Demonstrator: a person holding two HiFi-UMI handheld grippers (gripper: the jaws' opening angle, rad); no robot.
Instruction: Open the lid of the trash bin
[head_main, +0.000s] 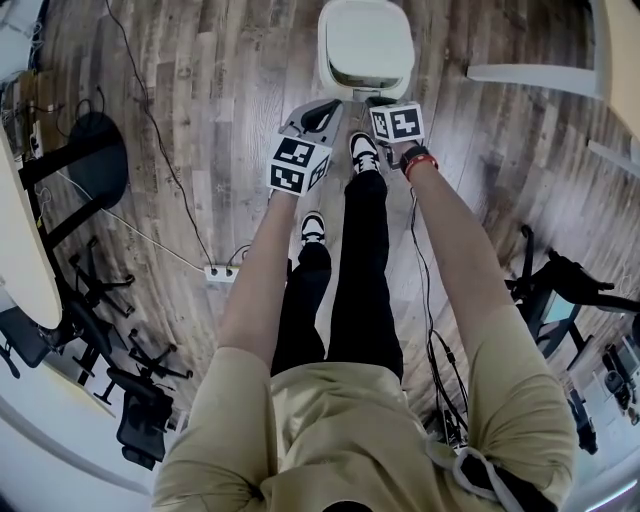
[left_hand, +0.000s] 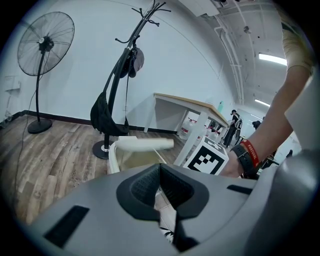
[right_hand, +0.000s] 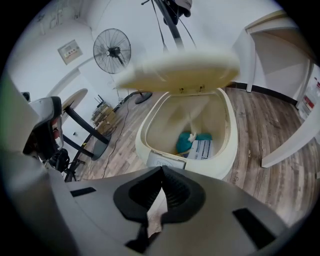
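Observation:
The cream trash bin (head_main: 365, 50) stands on the wood floor straight ahead, with one shoe (head_main: 363, 152) at its foot. In the right gripper view its lid (right_hand: 182, 70) is raised and blurred above the open bin (right_hand: 227, 145). A teal item (right_hand: 189, 141) and a white packet (right_hand: 202, 148) lie inside. My right gripper (right_hand: 161, 172) is shut on nothing, just before the bin's front rim. My left gripper (left_hand: 160, 170) is also shut and empty, a little left of the bin (left_hand: 117, 155). In the head view the left gripper (head_main: 322, 112) and right gripper (head_main: 380, 101) hover side by side.
A standing fan (left_hand: 45, 45) and a coat stand (left_hand: 127, 65) with a black bag are behind the bin. A white desk (left_hand: 192, 107) stands to its right. A power strip (head_main: 222, 273) with cables lies by my left leg, and black chairs (head_main: 100, 330) stand at the left.

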